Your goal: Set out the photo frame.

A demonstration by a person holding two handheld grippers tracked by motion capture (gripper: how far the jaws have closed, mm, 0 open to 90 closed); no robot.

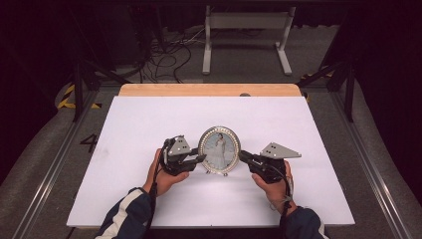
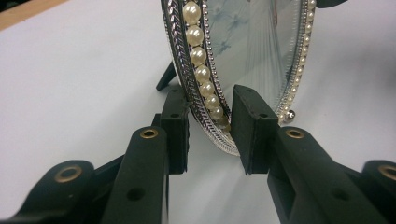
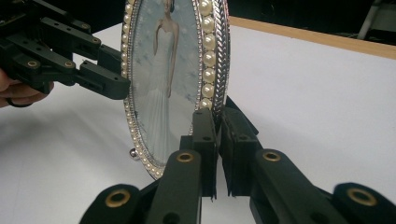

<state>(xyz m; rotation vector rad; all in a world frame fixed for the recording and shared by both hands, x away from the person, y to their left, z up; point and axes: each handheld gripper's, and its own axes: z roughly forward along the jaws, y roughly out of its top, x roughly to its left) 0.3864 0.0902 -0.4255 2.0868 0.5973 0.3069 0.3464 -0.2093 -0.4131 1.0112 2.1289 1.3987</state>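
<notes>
Two claws flank an upright oval photo frame.

The pearl-rimmed photo frame stands mid-counter. The right claw is clenched on its rim; the left claw straddles the opposite rim, jaws parted with a gap on one side.

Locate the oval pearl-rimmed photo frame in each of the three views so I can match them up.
High view: the photo frame stands at table centre, between both grippers.
Left gripper view: its rim rises at top centre, edge-on between the jaws.
Right gripper view: it fills centre-left, rim pinched by the jaws.
Shared landmark: the white-dressed figure in the photo, also seen from above.
</notes>
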